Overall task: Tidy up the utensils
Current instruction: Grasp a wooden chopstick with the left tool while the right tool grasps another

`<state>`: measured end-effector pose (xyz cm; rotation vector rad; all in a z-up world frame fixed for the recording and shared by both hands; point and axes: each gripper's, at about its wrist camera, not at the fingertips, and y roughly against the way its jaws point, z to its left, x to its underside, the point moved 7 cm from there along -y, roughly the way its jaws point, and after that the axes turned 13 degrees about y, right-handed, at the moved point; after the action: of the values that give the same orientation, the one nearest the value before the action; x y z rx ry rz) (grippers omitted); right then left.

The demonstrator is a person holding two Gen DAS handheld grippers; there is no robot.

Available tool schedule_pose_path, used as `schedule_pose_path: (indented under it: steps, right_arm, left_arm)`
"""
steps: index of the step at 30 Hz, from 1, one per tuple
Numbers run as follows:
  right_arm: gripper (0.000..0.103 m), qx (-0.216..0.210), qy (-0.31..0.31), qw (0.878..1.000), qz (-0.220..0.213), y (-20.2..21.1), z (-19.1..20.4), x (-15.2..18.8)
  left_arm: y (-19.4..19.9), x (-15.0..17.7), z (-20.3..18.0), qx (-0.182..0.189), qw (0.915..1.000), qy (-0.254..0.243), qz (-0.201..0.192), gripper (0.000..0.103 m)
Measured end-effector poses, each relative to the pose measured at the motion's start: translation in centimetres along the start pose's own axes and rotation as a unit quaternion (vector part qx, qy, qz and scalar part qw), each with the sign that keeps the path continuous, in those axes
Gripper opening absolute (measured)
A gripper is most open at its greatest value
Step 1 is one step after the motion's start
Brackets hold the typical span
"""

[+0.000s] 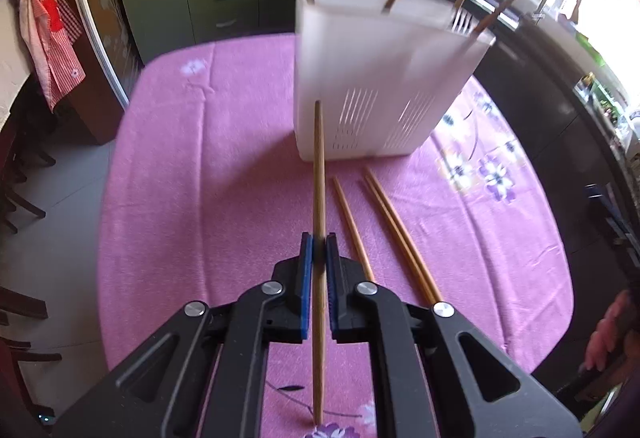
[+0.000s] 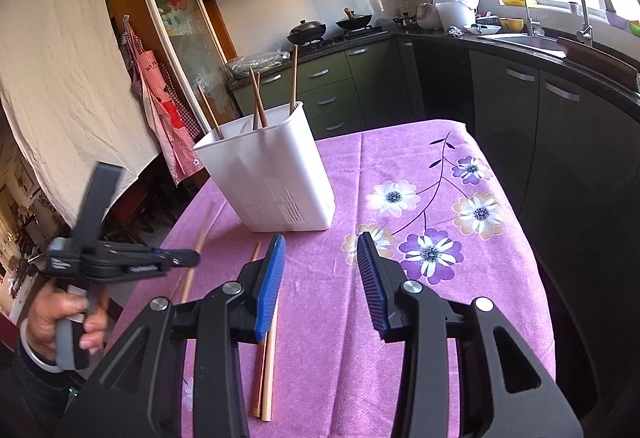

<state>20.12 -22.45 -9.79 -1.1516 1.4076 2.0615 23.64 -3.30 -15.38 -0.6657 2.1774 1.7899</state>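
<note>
Left tongs (image 1: 319, 250) clenched on chopstick (image 1: 319, 174), short of white holder (image 1: 372, 78); right tongs (image 2: 321, 258) released over tablecloth (image 2: 460, 318).

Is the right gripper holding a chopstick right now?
No, the right gripper is open and empty; the left gripper clamps the chopstick.

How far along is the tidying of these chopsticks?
Partly done. Several chopsticks and a fork already stand in the white holder. The left hand-held gripper clamps one chopstick; three more lie on the tablecloth. The right hand-held gripper is open, empty.
</note>
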Motion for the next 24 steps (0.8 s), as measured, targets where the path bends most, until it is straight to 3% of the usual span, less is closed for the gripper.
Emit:
schedule_pose_path:
  steps: [6,8,13,16,18,21,24]
  right_arm:
    - [0.038,-0.003,0.01,1.0,0.004,-0.1,0.7,0.0]
    - [0.044,-0.005,0.01,1.0,0.005,-0.2,1.0,0.0]
    - [0.044,-0.006,0.03,0.999,0.018,-0.8,2.0,0.0]
    - [0.058,-0.002,0.046,0.998,0.039,-2.3,2.6,0.3]
    - [0.058,0.003,0.064,0.996,0.064,-4.2,3.0,0.8]
    - [0.052,0.011,0.083,0.991,0.103,-7.5,3.3,1.3]
    - [0.036,-0.001,0.085,0.985,0.151,-11.4,3.5,2.1]
  left_arm:
    - [5.7,0.0,0.5,0.022,0.9984,0.001,-0.052,0.007]
    - [6.9,0.2,0.6,0.028,0.9976,0.0,-0.063,0.007]
    - [8.2,0.9,0.5,0.033,0.9964,-0.01,-0.077,0.007]
    - [8.6,1.5,0.3,0.035,0.9959,-0.017,-0.082,0.007]
    - [8.8,1.8,0.2,0.036,0.9955,-0.022,-0.085,0.007]
    - [9.0,2.0,0.4,0.038,0.9953,-0.024,-0.086,0.007]
    - [9.1,2.1,0.6,0.036,0.9953,-0.025,-0.087,0.007]
